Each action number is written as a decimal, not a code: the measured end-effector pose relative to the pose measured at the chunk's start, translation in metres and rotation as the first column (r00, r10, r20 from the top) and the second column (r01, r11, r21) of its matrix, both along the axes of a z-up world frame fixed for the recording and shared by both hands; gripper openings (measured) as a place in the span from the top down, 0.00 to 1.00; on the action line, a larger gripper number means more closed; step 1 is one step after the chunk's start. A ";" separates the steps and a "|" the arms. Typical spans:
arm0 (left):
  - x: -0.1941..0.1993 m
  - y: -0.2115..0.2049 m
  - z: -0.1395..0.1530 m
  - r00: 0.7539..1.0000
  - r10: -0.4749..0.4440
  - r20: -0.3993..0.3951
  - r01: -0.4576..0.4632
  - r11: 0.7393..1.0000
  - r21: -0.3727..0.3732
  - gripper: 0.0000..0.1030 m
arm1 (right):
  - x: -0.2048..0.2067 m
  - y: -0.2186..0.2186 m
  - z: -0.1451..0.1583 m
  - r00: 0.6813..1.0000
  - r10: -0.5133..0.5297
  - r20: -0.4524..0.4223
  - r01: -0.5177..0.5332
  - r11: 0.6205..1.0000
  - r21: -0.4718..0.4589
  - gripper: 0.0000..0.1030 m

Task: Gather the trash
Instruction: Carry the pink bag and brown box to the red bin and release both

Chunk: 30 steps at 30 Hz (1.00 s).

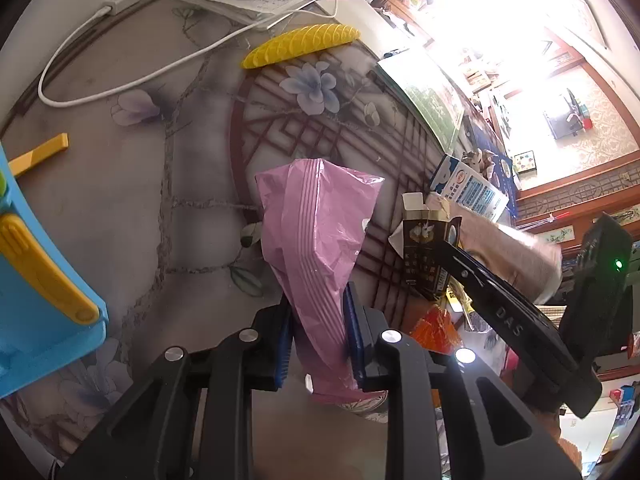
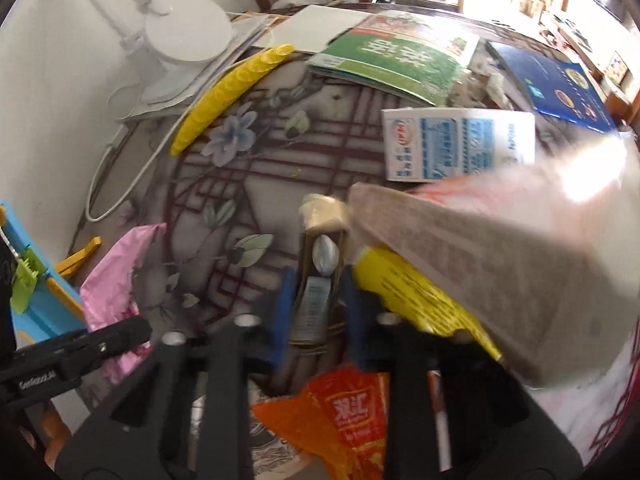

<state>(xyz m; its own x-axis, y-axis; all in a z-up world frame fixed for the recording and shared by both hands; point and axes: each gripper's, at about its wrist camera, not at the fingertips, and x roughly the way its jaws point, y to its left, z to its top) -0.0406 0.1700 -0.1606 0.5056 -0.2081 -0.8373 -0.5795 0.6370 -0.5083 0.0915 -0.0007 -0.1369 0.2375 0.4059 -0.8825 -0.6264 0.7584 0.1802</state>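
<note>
In the left wrist view my left gripper (image 1: 320,334) is shut on a crumpled pink plastic wrapper (image 1: 316,232), which sticks up from between the blue pads above the flowered tablecloth (image 1: 192,184). In the right wrist view my right gripper (image 2: 318,300) is shut on a small dark and gold carton (image 2: 320,276) with an open flap. The left wrist view shows the same carton (image 1: 424,256) at the tip of the right gripper's black fingers (image 1: 472,276). The pink wrapper (image 2: 112,280) also shows at the left of the right wrist view.
A white and blue milk carton (image 2: 456,144), a yellow wrapper (image 2: 412,292), an orange wrapper (image 2: 344,412) and a blurred beige bag (image 2: 500,260) crowd the right gripper. Farther back lie a yellow pod-shaped toy (image 2: 228,96), a white lamp base (image 2: 184,32) and books (image 2: 392,60). A blue and yellow plastic toy (image 1: 40,280) stands left.
</note>
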 end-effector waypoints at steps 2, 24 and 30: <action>0.002 -0.001 0.003 1.000 -0.006 0.007 0.006 1.000 0.007 0.79 | -0.002 -0.003 0.006 1.000 0.005 -0.003 -0.005 1.000 0.030 0.80; 0.036 -0.049 0.048 0.984 -0.138 0.113 0.126 0.986 0.105 0.79 | -0.021 -0.113 0.100 0.985 -0.166 0.056 0.142 0.944 0.298 0.80; 0.046 -0.072 0.067 0.970 -0.198 0.144 0.176 0.973 0.152 0.79 | -0.017 -0.147 0.100 0.970 -0.239 0.047 0.213 0.927 0.309 0.80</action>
